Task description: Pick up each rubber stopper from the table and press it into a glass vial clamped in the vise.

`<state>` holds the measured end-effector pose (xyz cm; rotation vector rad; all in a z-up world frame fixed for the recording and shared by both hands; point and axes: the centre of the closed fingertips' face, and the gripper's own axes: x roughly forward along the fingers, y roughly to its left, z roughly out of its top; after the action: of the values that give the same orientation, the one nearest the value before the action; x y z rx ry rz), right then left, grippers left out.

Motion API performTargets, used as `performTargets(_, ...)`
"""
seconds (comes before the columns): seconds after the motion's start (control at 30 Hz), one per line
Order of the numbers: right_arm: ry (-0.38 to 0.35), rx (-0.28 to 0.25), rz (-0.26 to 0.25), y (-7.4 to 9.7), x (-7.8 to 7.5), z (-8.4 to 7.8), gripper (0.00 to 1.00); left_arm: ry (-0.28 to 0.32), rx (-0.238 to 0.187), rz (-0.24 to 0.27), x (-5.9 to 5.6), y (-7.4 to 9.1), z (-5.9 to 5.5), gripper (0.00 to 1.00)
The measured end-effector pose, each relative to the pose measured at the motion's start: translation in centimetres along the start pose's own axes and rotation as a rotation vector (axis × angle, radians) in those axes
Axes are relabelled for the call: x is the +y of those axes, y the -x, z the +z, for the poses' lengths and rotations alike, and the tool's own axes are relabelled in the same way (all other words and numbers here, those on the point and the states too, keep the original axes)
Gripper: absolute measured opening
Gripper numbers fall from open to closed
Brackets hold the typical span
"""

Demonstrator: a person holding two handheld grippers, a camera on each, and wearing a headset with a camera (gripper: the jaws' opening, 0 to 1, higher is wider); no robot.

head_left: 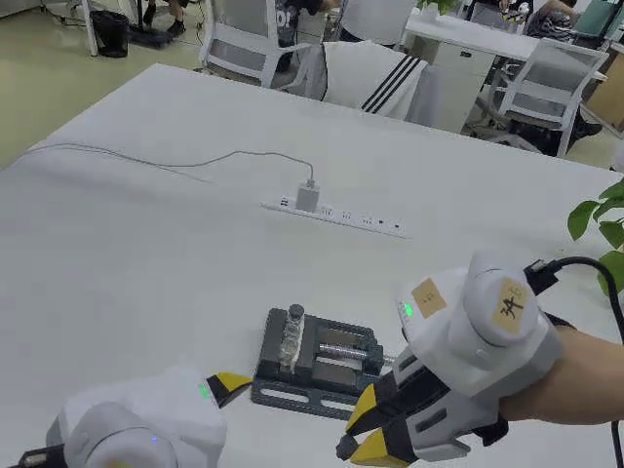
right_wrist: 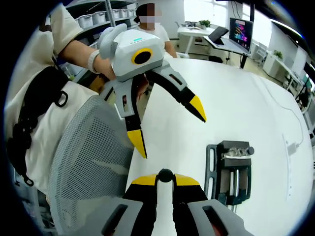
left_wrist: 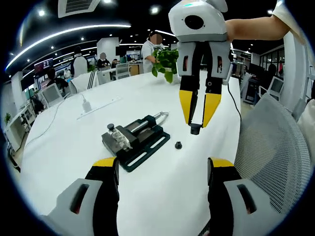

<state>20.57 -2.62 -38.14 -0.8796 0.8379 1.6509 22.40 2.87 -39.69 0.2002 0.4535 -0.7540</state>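
Hanging tips-down over the table (head_left: 146, 244) near its front edge, the right gripper (left_wrist: 197, 120) pinches a black stopper (left_wrist: 195, 130) between almost closed yellow tips, probably ready to carry it to the vial (left_wrist: 118, 136) clamped upright in the vise (left_wrist: 140, 140). A second stopper (left_wrist: 178, 145) lies on the table just beside the vise. The left gripper (left_wrist: 162, 164) is spread wide, empty and touching nothing.

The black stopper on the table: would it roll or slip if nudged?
Probably light: the stopper is tiny beside the vise. It seems to rest on a flat end, so likely slides, not rolls. Being rubber, probably grippy.
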Motion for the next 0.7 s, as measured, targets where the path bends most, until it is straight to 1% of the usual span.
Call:
performTargets(0.07,0.004,0.007,0.001,-0.1,-0.2,-0.2,0.06,0.011,0.002,0.02,0.5,0.1,-0.2,0.8)
performTargets(0.1,0.005,0.011,0.004,-0.2,-0.3,-0.3,0.06,0.026,0.002,0.033,0.8,0.2,-0.3,0.83)
performTargets(0.27,0.006,0.02,0.005,-0.3,-0.8,-0.5,0.06,0.044,0.006,0.078,1.7,0.4,-0.7,0.98)
performTargets(0.3,0.007,0.022,0.006,-0.3,-0.9,-0.5,0.06,0.051,0.009,0.083,1.8,0.5,-0.8,0.99)
performTargets(0.47,0.013,0.029,0.008,-0.4,-1.4,-0.5,0.06,0.072,0.017,0.096,2.3,0.8,-1.2,0.99)
performTargets(0.7,0.034,0.05,0.012,-0.6,-2.4,-0.6,0.06,0.106,0.012,0.11,2.8,1.2,-1.5,0.99)
